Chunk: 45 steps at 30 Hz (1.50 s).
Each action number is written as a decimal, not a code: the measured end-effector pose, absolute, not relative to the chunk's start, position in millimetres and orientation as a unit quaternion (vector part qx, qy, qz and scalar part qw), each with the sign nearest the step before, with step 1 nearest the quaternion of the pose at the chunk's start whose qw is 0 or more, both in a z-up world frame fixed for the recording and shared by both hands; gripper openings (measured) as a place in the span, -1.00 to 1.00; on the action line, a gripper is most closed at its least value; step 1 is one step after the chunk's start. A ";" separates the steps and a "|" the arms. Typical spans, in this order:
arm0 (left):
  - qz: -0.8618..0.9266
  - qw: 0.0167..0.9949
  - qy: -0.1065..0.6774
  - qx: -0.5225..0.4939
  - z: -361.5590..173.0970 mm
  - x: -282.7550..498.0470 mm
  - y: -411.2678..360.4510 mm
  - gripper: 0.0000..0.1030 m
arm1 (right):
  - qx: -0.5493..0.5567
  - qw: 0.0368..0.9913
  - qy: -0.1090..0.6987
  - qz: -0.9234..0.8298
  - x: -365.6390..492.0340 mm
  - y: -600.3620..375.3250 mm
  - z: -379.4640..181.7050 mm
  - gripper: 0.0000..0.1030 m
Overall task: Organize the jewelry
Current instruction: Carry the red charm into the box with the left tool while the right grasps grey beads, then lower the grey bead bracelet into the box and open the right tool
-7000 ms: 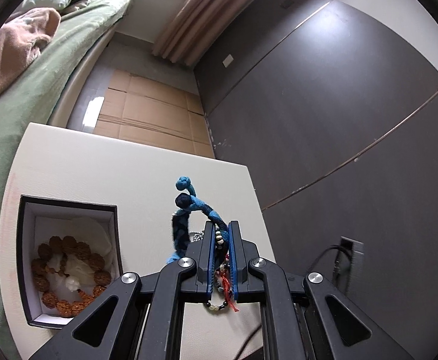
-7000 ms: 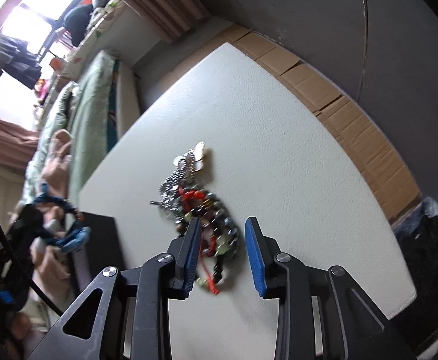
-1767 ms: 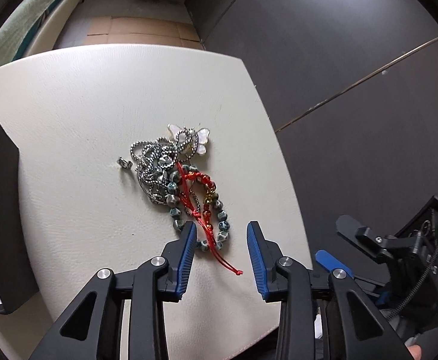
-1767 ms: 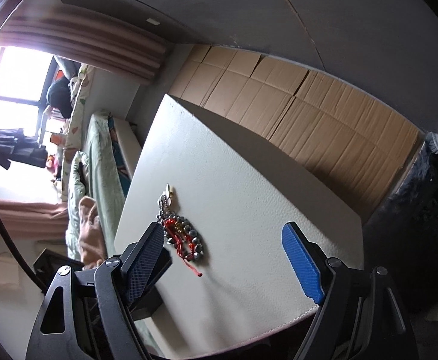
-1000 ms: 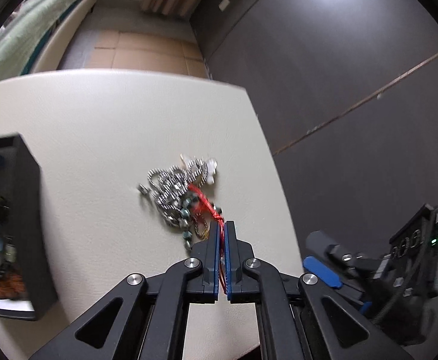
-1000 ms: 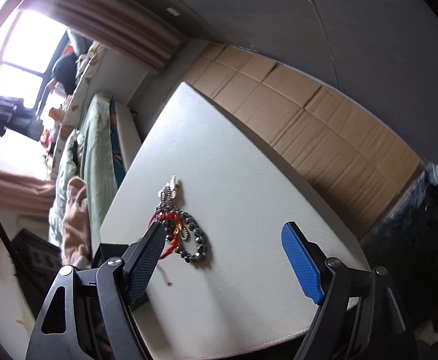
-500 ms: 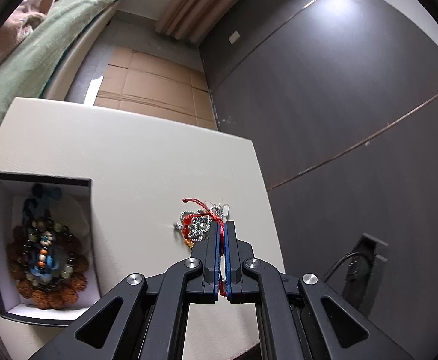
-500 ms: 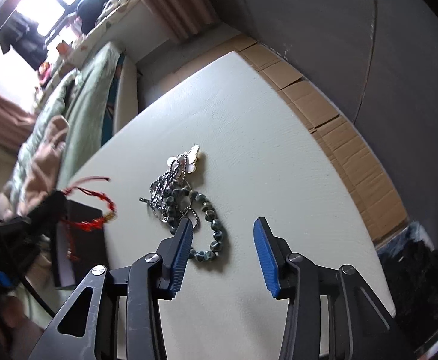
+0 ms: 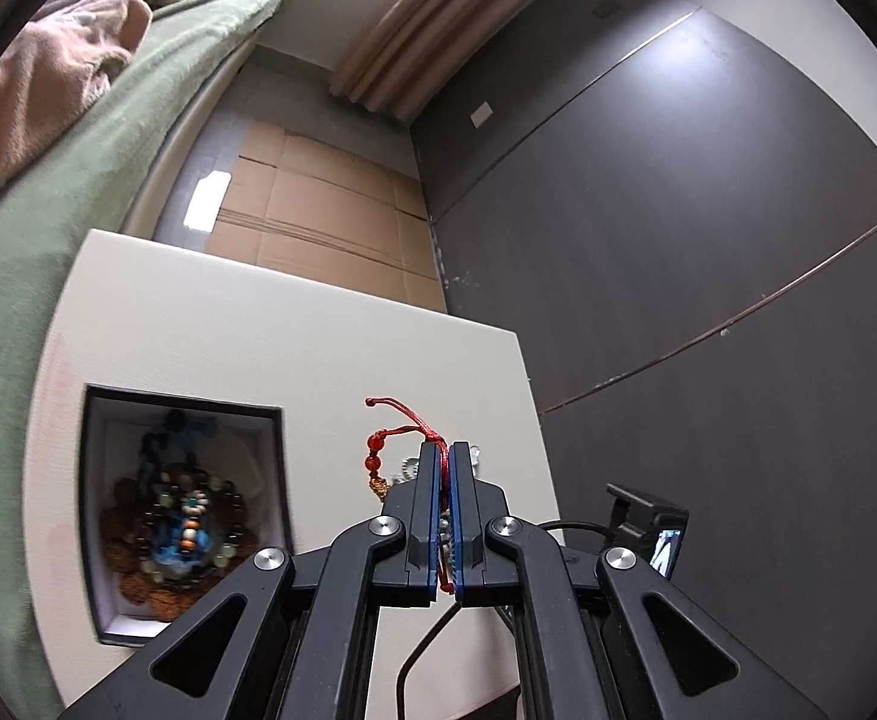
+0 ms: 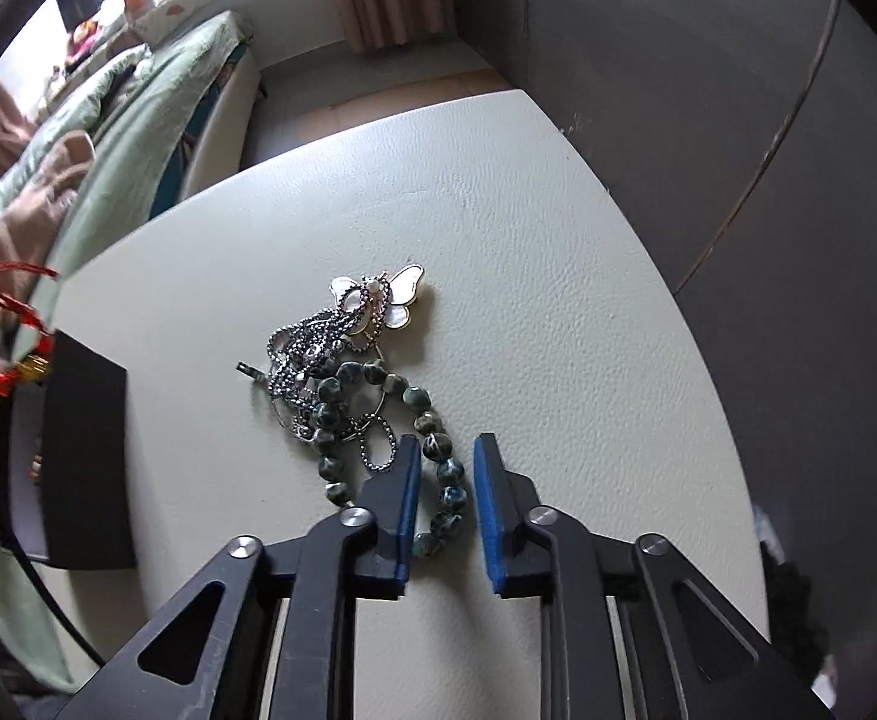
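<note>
The left gripper (image 9: 444, 450) is clamped on one red cord bracelet with red beads (image 9: 378, 456), held above the white table (image 9: 198, 336). The right gripper (image 10: 447, 474), jaws parted, straddles one green-bead bracelet (image 10: 432, 450) beside one silver butterfly chain (image 10: 342, 324), mid-table. One black box (image 9: 273, 468) near the left edge already holds several pieces; roughly halfway, I judge.

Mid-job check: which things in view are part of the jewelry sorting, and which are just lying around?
Part of the job:
red cord bracelet, clamped in left gripper
green bead bracelet, between the open right gripper fingers
silver chain with butterfly pendant
jewelry box

Lying about:
bed
cardboard
</note>
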<state>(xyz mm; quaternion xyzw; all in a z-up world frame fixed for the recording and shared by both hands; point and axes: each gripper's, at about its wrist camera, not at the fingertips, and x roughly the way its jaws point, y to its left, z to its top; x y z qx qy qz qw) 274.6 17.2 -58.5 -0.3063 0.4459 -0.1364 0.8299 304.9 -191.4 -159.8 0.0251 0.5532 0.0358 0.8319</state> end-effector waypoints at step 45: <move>-0.101 0.814 0.475 -0.318 -80.9 262.0 92.1 0.80 | 0.240 0.834 0.407 0.286 266.3 -148.1 -77.9 -0.80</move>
